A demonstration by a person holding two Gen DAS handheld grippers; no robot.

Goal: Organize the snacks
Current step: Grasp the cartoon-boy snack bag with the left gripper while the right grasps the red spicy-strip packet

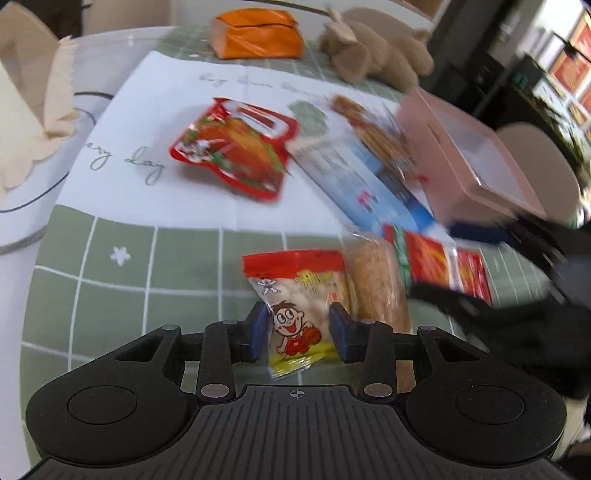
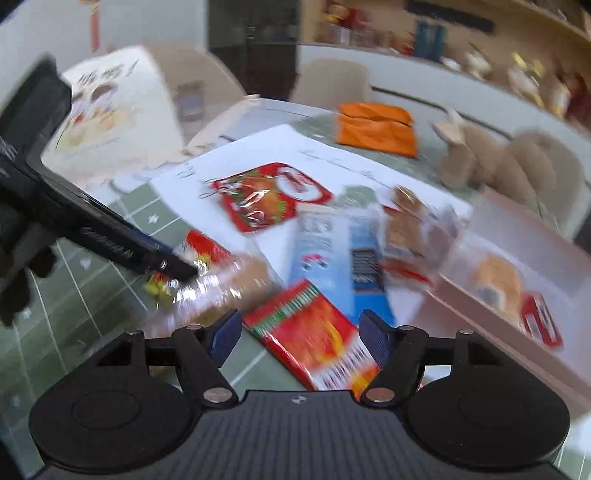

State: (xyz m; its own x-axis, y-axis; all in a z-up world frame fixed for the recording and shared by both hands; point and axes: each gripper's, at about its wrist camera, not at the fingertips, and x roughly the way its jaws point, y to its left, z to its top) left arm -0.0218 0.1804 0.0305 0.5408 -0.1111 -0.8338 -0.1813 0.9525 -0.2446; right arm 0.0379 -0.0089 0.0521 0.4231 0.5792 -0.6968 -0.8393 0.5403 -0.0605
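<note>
left wrist view: the cartoon snack packet [image 1: 295, 314] lies on the green checked tablecloth [image 1: 122, 295] near the table's near edge, between the blue pads of the left gripper [image 1: 298, 332]; the jaws stand slightly apart from its sides, released, not pressing it. touching its right side lies a clear pack of round biscuits [image 1: 376, 284], and beyond that a red flat packet [image 1: 447, 264]. in the right wrist view that red flat packet [image 2: 314, 332] sits between the wide-spread fingers of the right gripper [image 2: 297, 332], which is unclenched and grips nothing. further toward the table's middle a blue and white box [image 1: 365, 184] and a red chicken pouch [image 1: 236, 147] rest on a white printed sheet [image 1: 155, 122]. a pink tray [image 1: 465, 155] stands by the right edge, an orange bag [image 1: 258, 33] and a plush toy [image 1: 373, 51] at the far edge.
</note>
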